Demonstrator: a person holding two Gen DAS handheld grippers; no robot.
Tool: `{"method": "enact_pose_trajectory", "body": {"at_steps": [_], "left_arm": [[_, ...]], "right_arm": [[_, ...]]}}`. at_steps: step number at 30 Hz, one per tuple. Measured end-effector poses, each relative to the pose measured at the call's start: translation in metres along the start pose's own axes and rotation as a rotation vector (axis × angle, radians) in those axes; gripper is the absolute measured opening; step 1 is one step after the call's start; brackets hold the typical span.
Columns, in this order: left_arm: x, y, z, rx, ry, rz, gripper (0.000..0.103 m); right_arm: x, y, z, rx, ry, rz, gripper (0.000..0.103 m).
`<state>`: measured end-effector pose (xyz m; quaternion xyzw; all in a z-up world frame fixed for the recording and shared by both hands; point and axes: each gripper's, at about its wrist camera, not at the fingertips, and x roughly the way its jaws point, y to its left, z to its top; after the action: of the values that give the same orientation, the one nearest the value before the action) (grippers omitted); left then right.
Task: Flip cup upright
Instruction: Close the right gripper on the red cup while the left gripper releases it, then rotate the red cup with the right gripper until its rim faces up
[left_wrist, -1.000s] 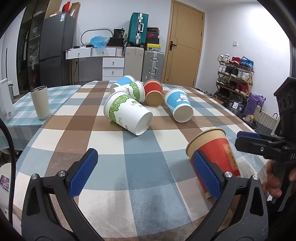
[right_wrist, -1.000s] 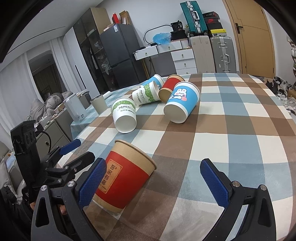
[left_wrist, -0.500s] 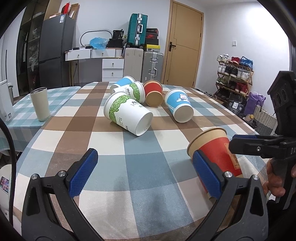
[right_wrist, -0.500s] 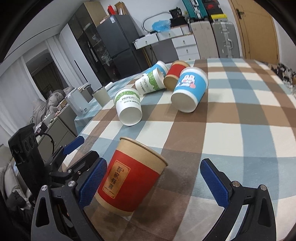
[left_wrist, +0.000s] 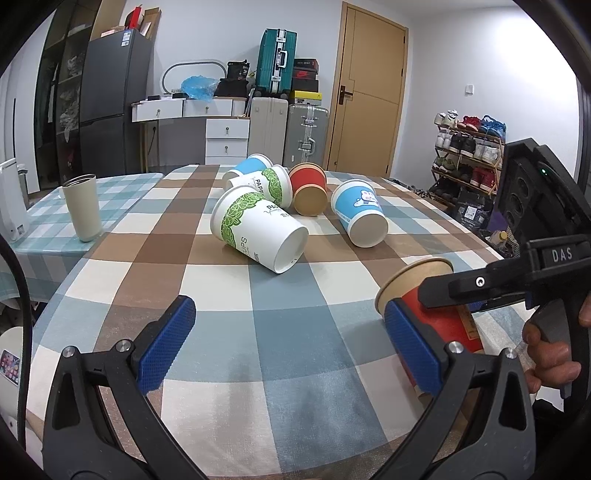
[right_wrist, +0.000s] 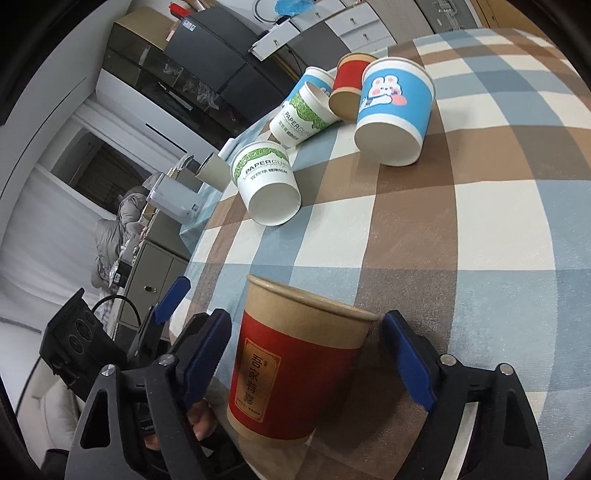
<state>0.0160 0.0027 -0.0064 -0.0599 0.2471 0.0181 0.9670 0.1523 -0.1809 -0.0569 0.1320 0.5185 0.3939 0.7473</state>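
A red and brown paper cup (right_wrist: 291, 373) stands near the table's front edge, tilted, its open mouth up. My right gripper (right_wrist: 306, 362) has its blue pads on both sides of the cup, with gaps to its wall. In the left wrist view the same cup (left_wrist: 432, 306) sits at the right, partly behind my left gripper's right pad (left_wrist: 413, 350) and the right gripper's black arm (left_wrist: 491, 280). My left gripper (left_wrist: 288, 347) is open and empty over the checked cloth.
Several paper cups lie on their sides mid-table: a green-leaf white cup (left_wrist: 258, 232), a blue rabbit cup (left_wrist: 360, 216), a red cup (left_wrist: 308, 188), and more behind. A beige tumbler (left_wrist: 83, 206) stands on the left. The checked tablecloth (left_wrist: 236, 332) covers the table.
My right gripper has rolled and moved in around the red cup, and its pads have narrowed toward the cup's sides. The cup stands more upright. The left gripper has stayed still.
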Motion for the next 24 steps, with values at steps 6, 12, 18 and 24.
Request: {"method": "enact_pose_trajectory", "body": {"at_steps": [6,12,18,24], "left_arm": [[0.0,0.0,0.0,0.0,-0.001,0.0,0.102],[0.0,-0.001,0.001,0.002,0.001,-0.001,0.102],[-0.001,-0.004,-0.002,0.008,0.003,-0.003,0.102],[-0.001,-0.004,-0.003,0.007,0.002,-0.003,0.102]], "right_arm": [[-0.003,-0.002,0.0,0.007,0.021,0.007,0.074],[-0.016,0.013,-0.007,-0.122,-0.098,-0.085,0.073],[-0.023,0.041,-0.019,-0.335,-0.275,-0.283,0.073],[-0.021,0.049,-0.017,-0.408,-0.351,-0.36,0.073]]}}
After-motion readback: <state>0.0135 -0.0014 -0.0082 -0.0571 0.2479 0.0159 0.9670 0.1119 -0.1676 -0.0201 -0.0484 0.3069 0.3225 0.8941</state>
